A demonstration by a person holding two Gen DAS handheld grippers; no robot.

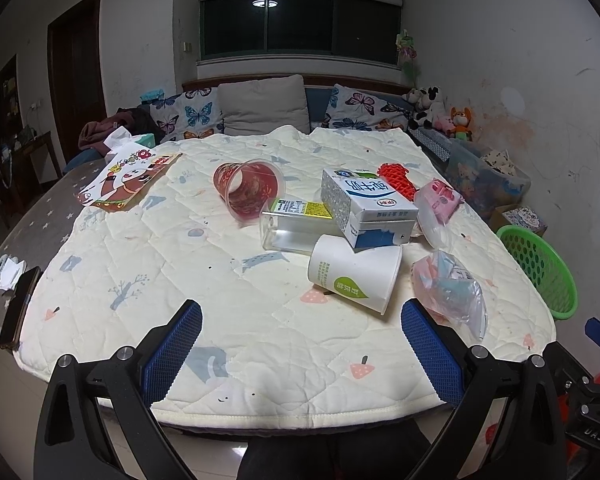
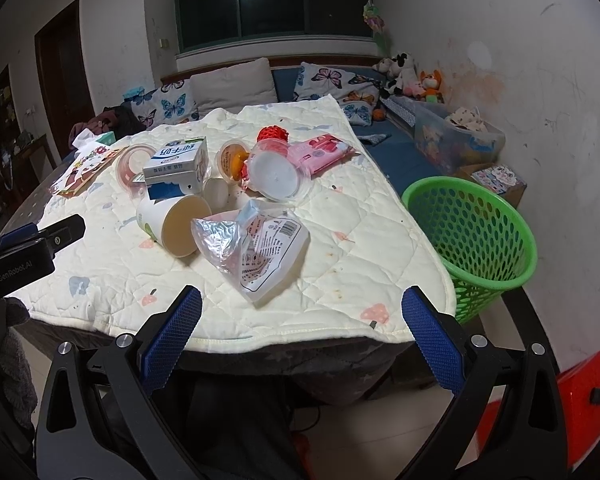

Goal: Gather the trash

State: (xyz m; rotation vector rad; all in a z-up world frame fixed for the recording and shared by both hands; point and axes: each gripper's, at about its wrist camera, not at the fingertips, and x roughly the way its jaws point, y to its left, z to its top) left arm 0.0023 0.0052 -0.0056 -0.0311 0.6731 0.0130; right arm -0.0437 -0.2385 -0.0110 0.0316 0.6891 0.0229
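Trash lies in a heap on the quilted table cover (image 1: 220,280): a white paper cup (image 1: 354,278) on its side, a milk carton (image 1: 366,206), a clear box (image 1: 292,230), a red plastic cup (image 1: 250,190), a crumpled plastic bag (image 1: 450,294) and a pink packet (image 1: 440,196). My left gripper (image 1: 302,354) hangs open over the near table edge, short of the paper cup. From the right wrist view, the plastic bag (image 2: 256,248) lies nearest and the paper cup (image 2: 172,222) is to its left. My right gripper (image 2: 302,342) is open at the table's front edge, empty.
A green mesh basket (image 2: 472,236) stands off the table's right side, also seen as the basket (image 1: 540,264) in the left view. A cartoon-printed box (image 1: 130,178) and a phone (image 1: 18,312) lie at the left. A sofa with cushions (image 1: 260,106) is behind.
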